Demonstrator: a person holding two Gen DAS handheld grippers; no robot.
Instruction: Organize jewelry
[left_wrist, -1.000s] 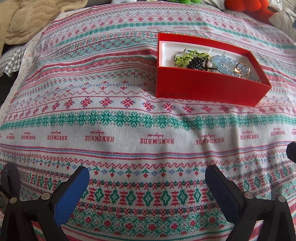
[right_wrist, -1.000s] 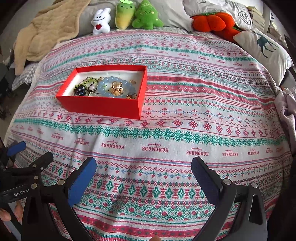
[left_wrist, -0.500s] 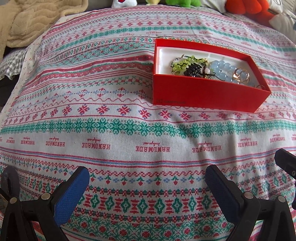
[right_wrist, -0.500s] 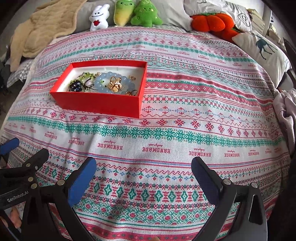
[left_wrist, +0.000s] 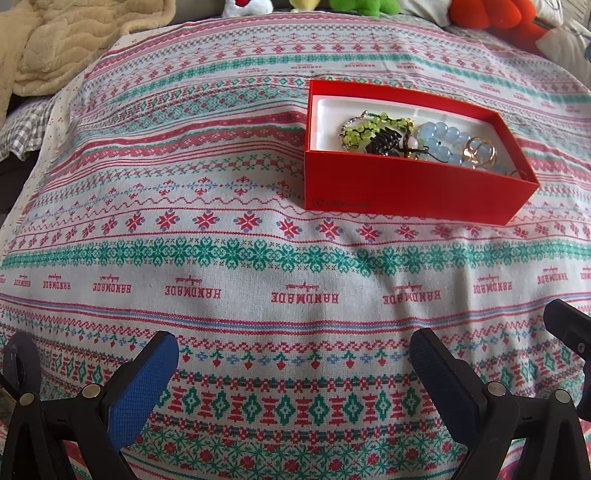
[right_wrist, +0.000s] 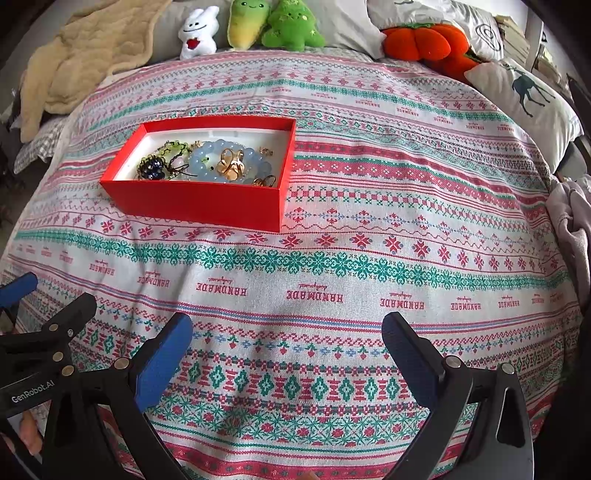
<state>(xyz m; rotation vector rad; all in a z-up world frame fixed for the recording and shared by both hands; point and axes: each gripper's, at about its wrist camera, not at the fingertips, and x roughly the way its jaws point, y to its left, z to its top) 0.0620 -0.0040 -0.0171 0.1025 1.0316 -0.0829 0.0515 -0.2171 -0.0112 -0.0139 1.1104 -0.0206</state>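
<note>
A red box (left_wrist: 406, 184) with a white lining sits on the patterned bedspread (left_wrist: 221, 258); it also shows in the right wrist view (right_wrist: 199, 203). Inside lie a green bead bracelet (left_wrist: 365, 127), a dark bead cluster (right_wrist: 151, 167), a pale blue bead bracelet (right_wrist: 207, 158) and gold rings (right_wrist: 231, 164). My left gripper (left_wrist: 293, 365) is open and empty, well in front of the box. My right gripper (right_wrist: 286, 350) is open and empty, in front and to the right of the box. The left gripper also shows at the left edge of the right wrist view (right_wrist: 48, 321).
Plush toys (right_wrist: 251, 26), an orange pumpkin cushion (right_wrist: 421, 42) and pillows (right_wrist: 524, 92) line the far edge. A beige blanket (right_wrist: 85, 55) lies far left. A grey cloth (right_wrist: 572, 221) hangs at the right edge.
Both grippers have pulled back and risen slightly, so the box sits a little farther off and more of the far bed shows. Jaws stay open.
</note>
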